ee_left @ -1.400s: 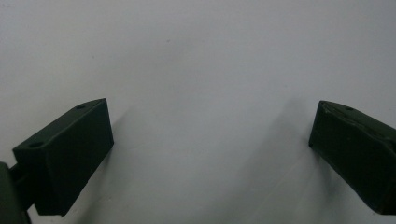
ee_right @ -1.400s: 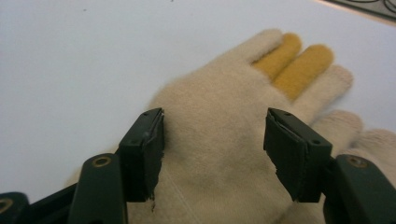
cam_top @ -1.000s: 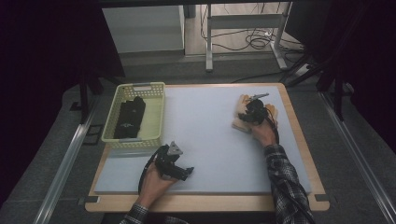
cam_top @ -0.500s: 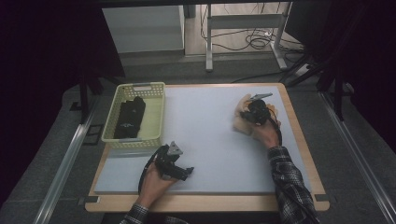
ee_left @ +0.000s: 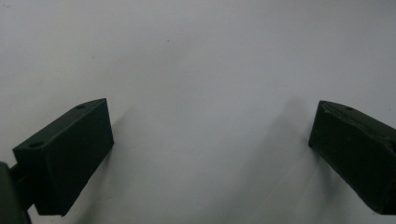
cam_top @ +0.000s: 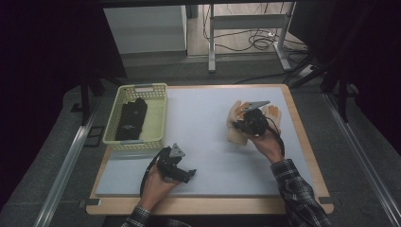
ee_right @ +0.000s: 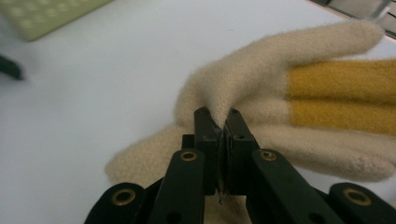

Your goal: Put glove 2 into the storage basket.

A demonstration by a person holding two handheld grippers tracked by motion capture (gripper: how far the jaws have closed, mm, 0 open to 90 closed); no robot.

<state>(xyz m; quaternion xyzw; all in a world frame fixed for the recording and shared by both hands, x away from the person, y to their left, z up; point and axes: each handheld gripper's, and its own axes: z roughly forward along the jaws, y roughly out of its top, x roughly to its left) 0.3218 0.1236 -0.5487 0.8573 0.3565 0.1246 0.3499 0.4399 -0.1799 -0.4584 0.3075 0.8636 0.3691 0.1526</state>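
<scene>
Right gripper [ee_right: 222,122] has its jaws pressed together on a fold of the cream glove [ee_right: 261,88], which lies on the white mat [cam_top: 208,137] toward three o'clock. That close view shows mustard-yellow bands on its fingers. Left gripper [cam_top: 178,169] rests near six o'clock, jaws spread wide over bare mat. At ten o'clock a pale green basket [cam_top: 158,120] holds a dark glove [cam_top: 131,118].

Dim room, grey floor [cam_top: 56,142], cables [cam_top: 255,40] behind table [cam_top: 302,127]
</scene>
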